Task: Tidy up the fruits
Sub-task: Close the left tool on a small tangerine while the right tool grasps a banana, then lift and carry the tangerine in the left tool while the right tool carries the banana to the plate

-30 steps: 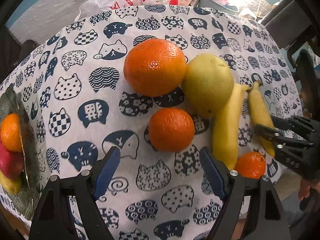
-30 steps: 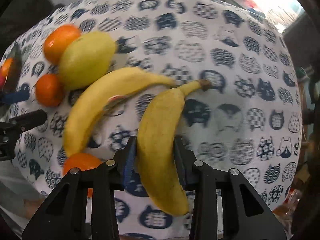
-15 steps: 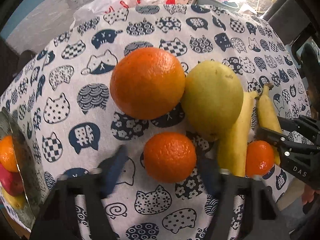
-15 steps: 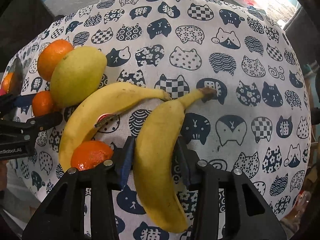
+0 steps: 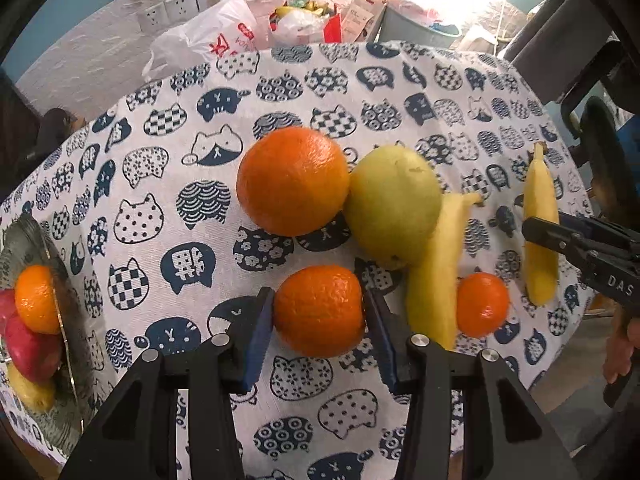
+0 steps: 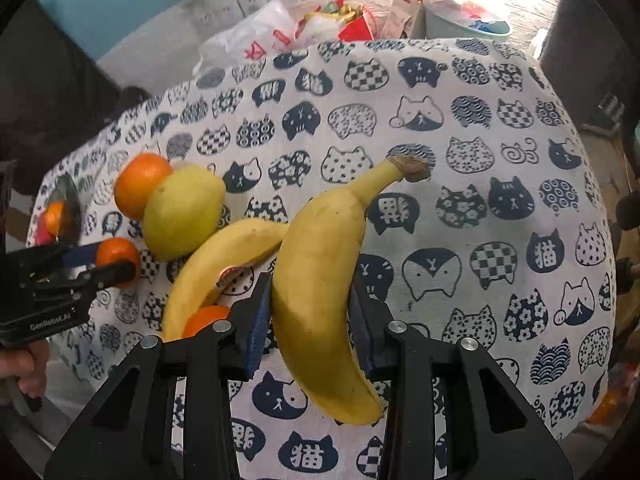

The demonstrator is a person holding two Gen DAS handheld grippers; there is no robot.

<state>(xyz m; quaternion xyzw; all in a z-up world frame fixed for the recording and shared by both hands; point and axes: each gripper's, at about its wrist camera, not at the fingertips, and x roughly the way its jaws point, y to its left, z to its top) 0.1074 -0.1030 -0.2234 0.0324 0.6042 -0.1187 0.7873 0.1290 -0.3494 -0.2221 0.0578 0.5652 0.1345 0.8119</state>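
Left wrist cam first: my left gripper [image 5: 319,320] has both blue pads pressed onto a small orange [image 5: 319,311], which sits near the front edge of the table's cat-print cloth [image 5: 168,184]. Just behind it toward the middle are a big orange [image 5: 293,181] and a yellow-green pear [image 5: 394,206], touching each other. To the right, one banana [image 5: 436,272] lies on the cloth against the pear, with another small orange [image 5: 482,304] touching its right side. At the cloth's left edge there's a glass plate [image 5: 68,280] holding an orange, something red and something yellow.

Right wrist cam: my right gripper [image 6: 310,320] is clamped around the middle of the second banana [image 6: 320,288], stem pointing away toward the cloth's centre. I can't tell if it's touching the cloth. The resting banana [image 6: 216,264] lies just left of it, pear [image 6: 184,212] and big orange [image 6: 140,184] beyond that, toward the left edge.
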